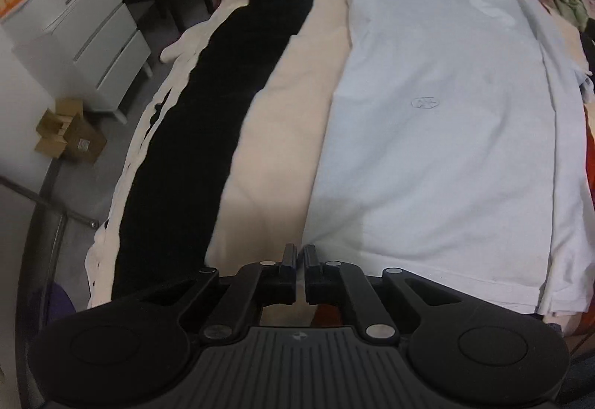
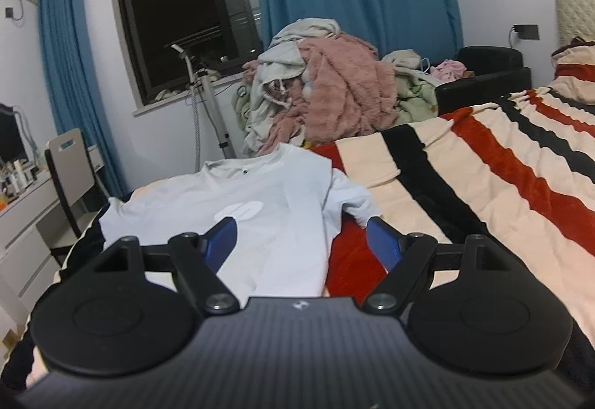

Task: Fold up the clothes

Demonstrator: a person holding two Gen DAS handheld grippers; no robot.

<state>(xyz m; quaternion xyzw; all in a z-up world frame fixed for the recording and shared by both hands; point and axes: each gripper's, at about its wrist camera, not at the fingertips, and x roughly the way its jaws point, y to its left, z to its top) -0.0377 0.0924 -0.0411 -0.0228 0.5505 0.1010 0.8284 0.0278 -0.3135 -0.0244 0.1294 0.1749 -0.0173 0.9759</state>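
Pale blue T-shirt [image 1: 438, 118] lies flat, spread on striped blanket [image 1: 282, 133] covering bed. Left claw [image 1: 300, 252] fingers together, holding nothing. Right claw [image 2: 301, 234] fingers wide apart above shirt.

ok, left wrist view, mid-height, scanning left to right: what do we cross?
Cardboard boxes on the floor → black stripe of the blanket → cream stripe → light blue T-shirt lying flat. The left tongs sit below, shut and empty.
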